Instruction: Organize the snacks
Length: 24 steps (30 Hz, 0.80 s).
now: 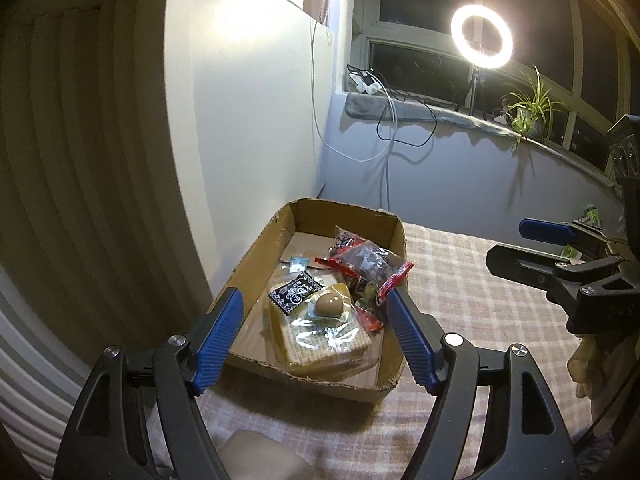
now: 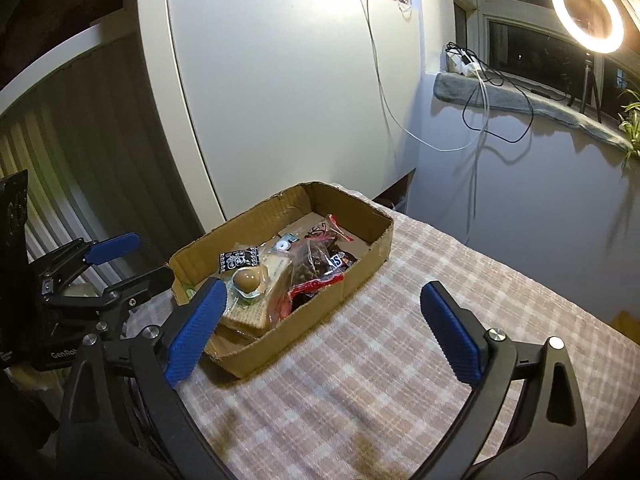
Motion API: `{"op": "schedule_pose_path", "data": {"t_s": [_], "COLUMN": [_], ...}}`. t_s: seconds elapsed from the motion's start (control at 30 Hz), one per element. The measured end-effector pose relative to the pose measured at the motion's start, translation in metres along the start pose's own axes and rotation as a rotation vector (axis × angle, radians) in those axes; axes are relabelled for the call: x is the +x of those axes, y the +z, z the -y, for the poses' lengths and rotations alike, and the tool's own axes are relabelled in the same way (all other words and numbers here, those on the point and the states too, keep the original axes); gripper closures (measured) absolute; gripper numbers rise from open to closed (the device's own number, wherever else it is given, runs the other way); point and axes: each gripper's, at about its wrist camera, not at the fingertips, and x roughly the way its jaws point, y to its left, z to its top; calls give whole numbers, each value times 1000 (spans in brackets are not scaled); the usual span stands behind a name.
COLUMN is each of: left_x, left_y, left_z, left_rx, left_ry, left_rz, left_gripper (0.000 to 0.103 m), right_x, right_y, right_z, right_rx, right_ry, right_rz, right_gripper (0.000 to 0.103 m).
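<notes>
A shallow cardboard box (image 1: pixel 394 376) (image 2: pixel 360 276) stands on the checked cloth and holds several snacks: a clear pack of crackers (image 1: pixel 320 344) (image 2: pixel 248 312), a brown round sweet (image 1: pixel 329 305) (image 2: pixel 247 279), a black-and-white sachet (image 1: pixel 294 293) (image 2: pixel 238 259), and red-edged bags (image 1: pixel 366 262) (image 2: pixel 312 264). My left gripper (image 1: pixel 314 316) is open and empty, held above the box's near end. My right gripper (image 2: pixel 322 308) is open and empty, over the box's right wall; it also shows at the right of the left wrist view (image 1: pixel 516 242). The left gripper appears at the left of the right wrist view (image 2: pixel 132 258).
The checked cloth (image 2: pixel 380 360) covers the surface to the right of the box. A white cabinet (image 2: pixel 288 100) stands behind the box. A windowsill (image 1: pixel 420 110) carries cables, a ring light (image 1: pixel 482 36) and a plant (image 1: pixel 528 108). A green packet (image 1: pixel 590 216) lies far right.
</notes>
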Motion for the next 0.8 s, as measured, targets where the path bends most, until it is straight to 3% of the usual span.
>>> {"op": "schedule_pose_path", "data": {"t_s": [0.8], "left_x": [-15], "left_y": [-7], "left_z": [8], "left_rx": [10], "left_ry": [13], "left_rz": [18], "left_gripper": [25], "right_x": [-22], "right_y": [-15], "right_z": [-6], "right_rx": [1], "right_ry": [-22], "right_rz": [18], "right_gripper": [3]}}
